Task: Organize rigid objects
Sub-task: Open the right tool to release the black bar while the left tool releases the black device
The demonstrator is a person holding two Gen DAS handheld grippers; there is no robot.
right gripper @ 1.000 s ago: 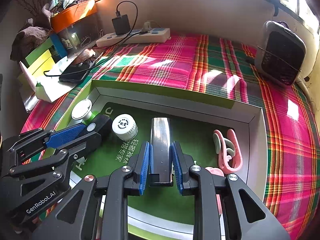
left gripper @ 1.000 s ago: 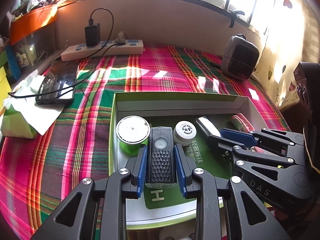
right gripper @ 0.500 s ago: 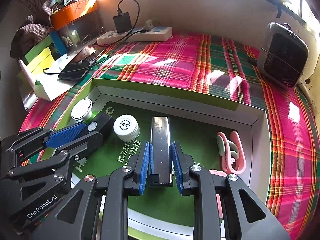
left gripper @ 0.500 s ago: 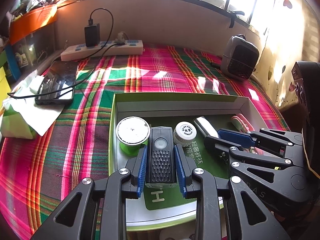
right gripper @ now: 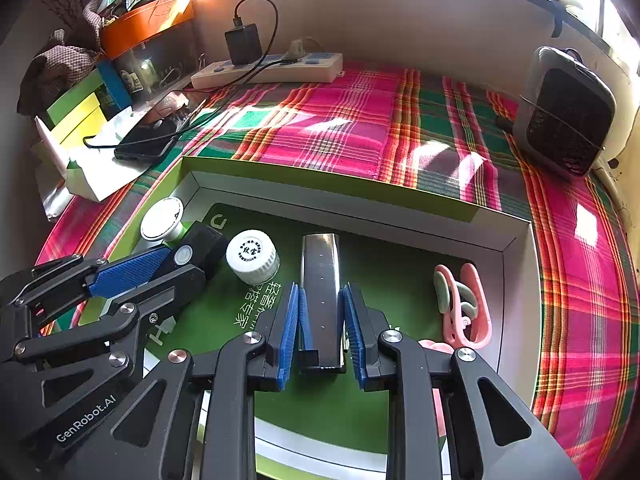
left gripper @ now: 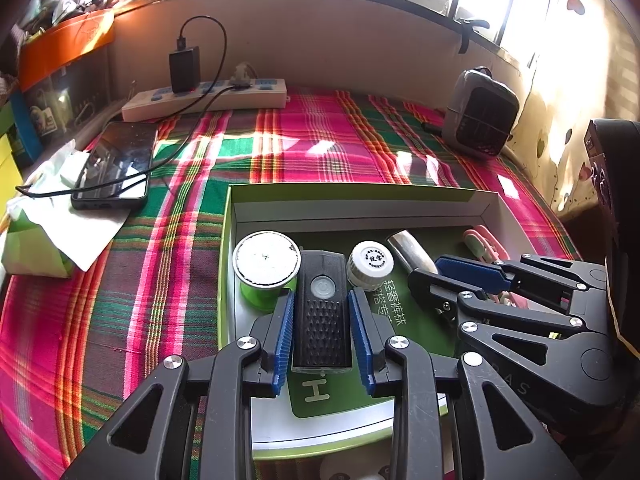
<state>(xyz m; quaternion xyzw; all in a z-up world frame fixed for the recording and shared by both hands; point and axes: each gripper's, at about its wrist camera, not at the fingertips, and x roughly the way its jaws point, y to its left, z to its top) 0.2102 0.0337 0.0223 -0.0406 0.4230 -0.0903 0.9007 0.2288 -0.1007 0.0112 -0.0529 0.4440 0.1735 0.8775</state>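
Inside the shallow green box (left gripper: 496, 204) on the plaid-covered surface (left gripper: 312, 148), our left gripper (left gripper: 322, 330) straddles a black ribbed device with a round button (left gripper: 322, 312); its jaws are opening, and thin gaps show between the blue pads (left gripper: 285, 334) and the device. Our right gripper (right gripper: 322, 322) stands narrowly spread around one shiny metal bar (right gripper: 320, 280), a slim gap on each side, so we cannot call it a firm pinch. In the box we count one green spool with a white top (left gripper: 266, 264), one white bottle cap (left gripper: 370, 262) and one pink scissors (right gripper: 464, 306). Beyond lie one phone (left gripper: 116, 168), one power strip (left gripper: 208, 98) and one small heater (left gripper: 480, 114).
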